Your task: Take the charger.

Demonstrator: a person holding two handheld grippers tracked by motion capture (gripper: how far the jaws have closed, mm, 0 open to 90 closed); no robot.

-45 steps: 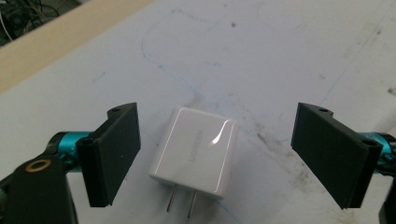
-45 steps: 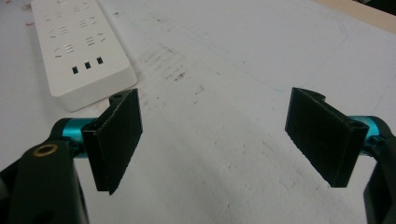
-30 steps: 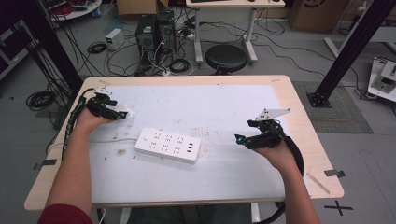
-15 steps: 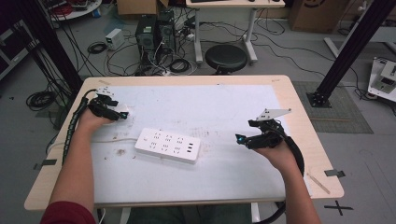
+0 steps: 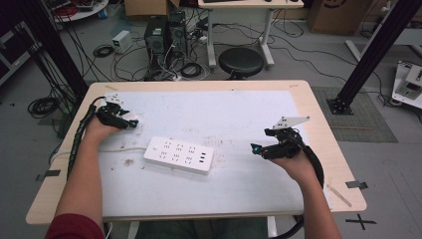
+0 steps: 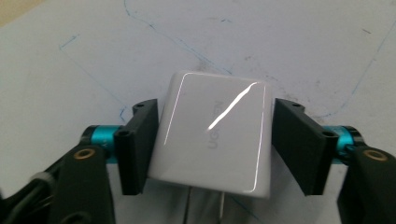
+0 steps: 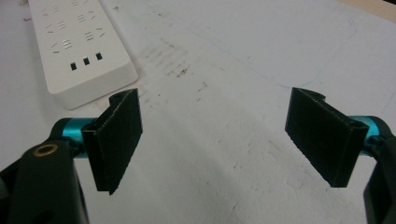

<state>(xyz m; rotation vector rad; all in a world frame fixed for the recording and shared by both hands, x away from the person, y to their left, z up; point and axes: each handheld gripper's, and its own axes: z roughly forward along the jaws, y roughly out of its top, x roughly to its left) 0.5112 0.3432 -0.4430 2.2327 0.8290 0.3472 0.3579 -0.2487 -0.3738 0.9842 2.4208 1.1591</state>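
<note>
A glossy white charger block (image 6: 212,116) with grey lettering sits between the black jaws of my left gripper (image 6: 215,142), which press on its two sides. In the high view that left gripper (image 5: 128,121) is at the table's left with the charger (image 5: 133,123) at its tip. A white power strip (image 5: 179,155) lies flat in the middle of the white mat. My right gripper (image 5: 255,148) hovers to the strip's right, pointing toward it. Its jaws stand wide apart with nothing between them, and the right gripper (image 7: 212,135) has the strip's end (image 7: 79,46) ahead at upper left.
A white cord (image 5: 117,149) runs from the strip toward the table's left edge. The mat (image 5: 239,114) has scuffs and faint blue pen lines. Beyond the wooden table edge (image 5: 199,84) are a black stool (image 5: 241,60), computer cases and floor cables.
The left gripper with the charger has shifted very slightly; the right gripper and the power strip stay where they were.
</note>
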